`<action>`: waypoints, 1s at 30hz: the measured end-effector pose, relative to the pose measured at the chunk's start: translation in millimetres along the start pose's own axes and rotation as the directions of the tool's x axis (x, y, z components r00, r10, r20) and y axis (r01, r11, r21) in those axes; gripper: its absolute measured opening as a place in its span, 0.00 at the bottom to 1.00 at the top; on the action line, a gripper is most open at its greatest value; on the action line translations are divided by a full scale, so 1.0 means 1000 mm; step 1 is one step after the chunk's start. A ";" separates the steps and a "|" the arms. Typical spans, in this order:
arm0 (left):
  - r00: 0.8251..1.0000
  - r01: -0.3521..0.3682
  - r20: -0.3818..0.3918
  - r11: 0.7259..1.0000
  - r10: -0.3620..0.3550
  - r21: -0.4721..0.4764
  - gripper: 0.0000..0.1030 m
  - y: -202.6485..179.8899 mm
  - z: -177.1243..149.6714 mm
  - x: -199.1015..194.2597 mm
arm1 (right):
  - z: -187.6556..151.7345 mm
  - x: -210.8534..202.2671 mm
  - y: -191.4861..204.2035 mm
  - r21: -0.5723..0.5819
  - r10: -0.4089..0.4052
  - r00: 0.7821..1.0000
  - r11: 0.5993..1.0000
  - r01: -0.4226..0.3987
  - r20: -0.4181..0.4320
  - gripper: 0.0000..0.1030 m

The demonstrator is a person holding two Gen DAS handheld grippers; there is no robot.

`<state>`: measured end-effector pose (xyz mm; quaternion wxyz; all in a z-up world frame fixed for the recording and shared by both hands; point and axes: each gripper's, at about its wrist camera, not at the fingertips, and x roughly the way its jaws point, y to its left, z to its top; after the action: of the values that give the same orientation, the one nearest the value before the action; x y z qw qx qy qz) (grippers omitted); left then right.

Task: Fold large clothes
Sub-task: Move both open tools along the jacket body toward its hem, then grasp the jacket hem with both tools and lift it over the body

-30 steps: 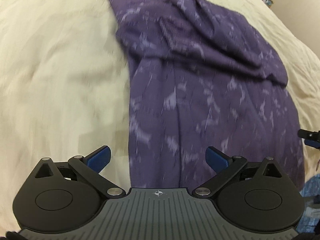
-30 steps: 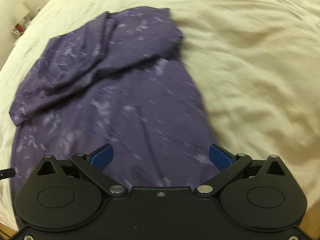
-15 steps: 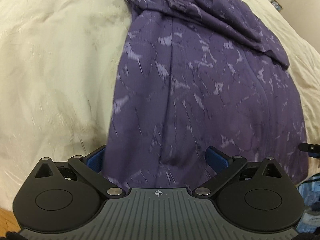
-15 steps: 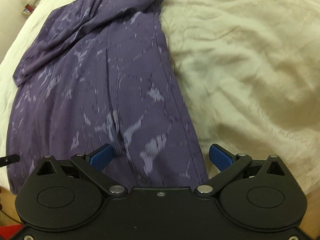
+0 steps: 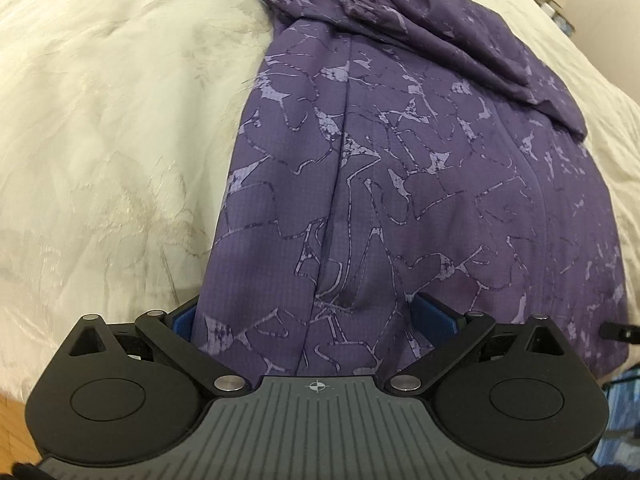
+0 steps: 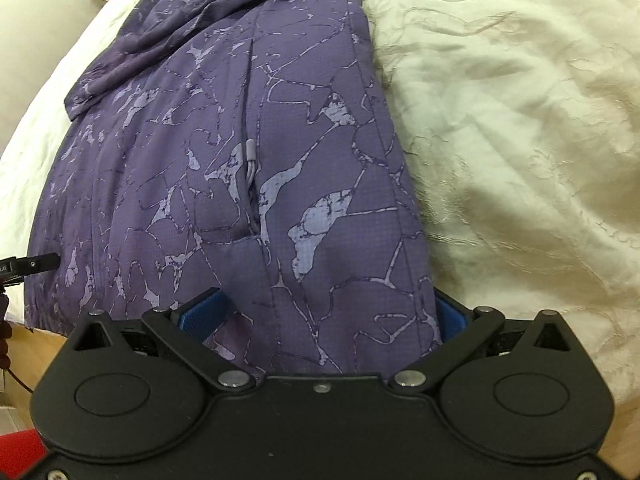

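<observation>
A purple jacket (image 5: 400, 160) with a pale cracked pattern lies lengthwise on the bed, one sleeve (image 5: 440, 32) folded across its far end. My left gripper (image 5: 310, 314) is open at the near hem, by the jacket's left edge, and the hem cloth lies between its blue fingers (image 5: 434, 314). In the right wrist view the same jacket (image 6: 180, 120) shows a grey zip pull (image 6: 250, 150). My right gripper (image 6: 326, 310) is open at the hem by the jacket's right edge, cloth lying between its jaws.
A cream embroidered bedspread (image 5: 100, 120) (image 6: 520, 120) covers the bed around the jacket. The bed's near edge drops to a wooden floor (image 5: 12, 432). Something red (image 6: 20, 456) sits low at the left. Small items (image 5: 556, 4) stand beyond the far corner.
Both grippers have come down and forward to the jacket's near hem. The hem now lies between each pair of fingers. Both stay open.
</observation>
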<state>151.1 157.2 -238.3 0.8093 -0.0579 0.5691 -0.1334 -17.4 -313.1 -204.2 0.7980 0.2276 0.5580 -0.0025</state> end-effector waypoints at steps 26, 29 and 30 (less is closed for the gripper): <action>0.998 0.059 0.024 0.993 -0.056 -0.103 0.60 0.027 -0.031 -0.029 | -0.009 -0.041 0.003 0.024 0.135 0.986 0.990 -0.138 0.096 0.86; 0.998 0.057 0.031 0.990 -0.054 -0.127 0.52 0.030 -0.033 -0.031 | -0.007 -0.039 0.004 0.030 0.101 0.993 0.994 -0.103 0.065 0.60; 0.998 0.065 0.035 0.988 -0.060 -0.140 0.44 0.031 -0.033 -0.032 | -0.006 -0.039 0.004 0.025 0.101 0.993 0.994 -0.103 0.059 0.48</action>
<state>114.5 197.3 -228.7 0.8072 -0.1350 0.5626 -0.1171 -36.1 -316.8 -169.6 0.8097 0.2668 0.5222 0.0239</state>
